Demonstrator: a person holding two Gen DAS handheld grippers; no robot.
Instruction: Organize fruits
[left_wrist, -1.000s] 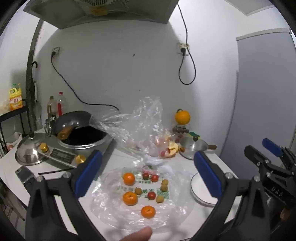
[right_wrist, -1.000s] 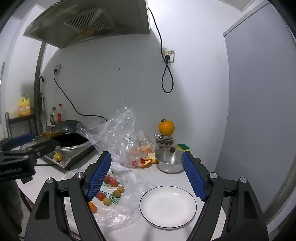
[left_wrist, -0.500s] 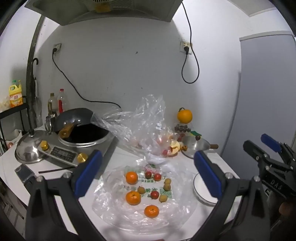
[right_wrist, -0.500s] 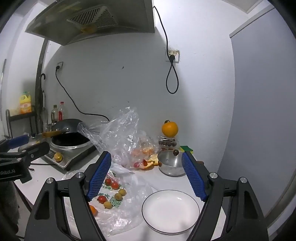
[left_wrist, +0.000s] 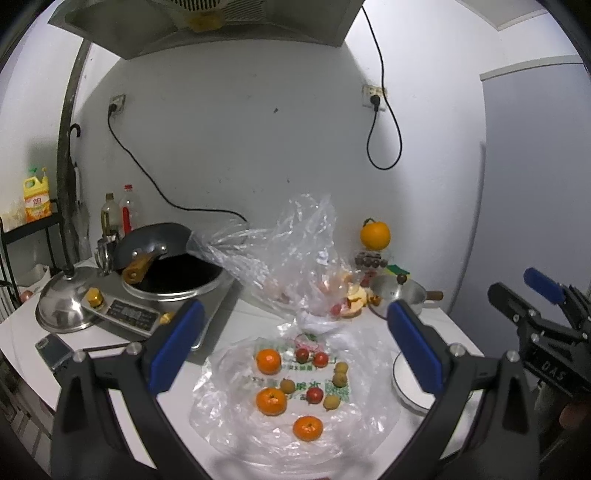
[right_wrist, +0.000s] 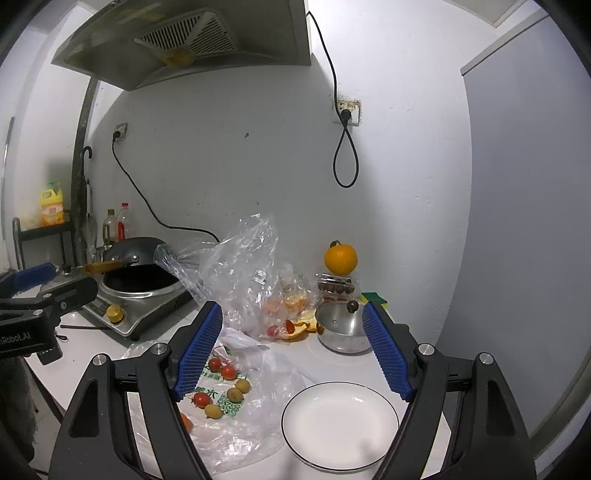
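Three small oranges (left_wrist: 271, 401), red cherry tomatoes (left_wrist: 314, 394) and yellowish longans (left_wrist: 331, 402) lie loose on a flat clear plastic bag (left_wrist: 236, 424) on the white counter. An empty white plate (right_wrist: 340, 424) sits to their right; its edge shows in the left wrist view (left_wrist: 400, 387). My left gripper (left_wrist: 295, 339) is open and empty, held above the fruit. My right gripper (right_wrist: 293, 350) is open and empty, above the plate and the bag's right edge. The tomatoes (right_wrist: 202, 399) and longans (right_wrist: 235, 394) also show in the right wrist view.
A crumpled clear bag (left_wrist: 284, 266) with fruit scraps stands behind. An induction cooker with a wok (left_wrist: 166, 273), a steel lid (left_wrist: 64, 306) and a phone (left_wrist: 53, 350) are at left. A small steel pot (right_wrist: 341, 328) and a large orange (right_wrist: 340, 259) are at back right.
Both grippers have drifted slightly back and up, so the fruit and the plate sit a little lower and nearer in view. Both stay open and empty.
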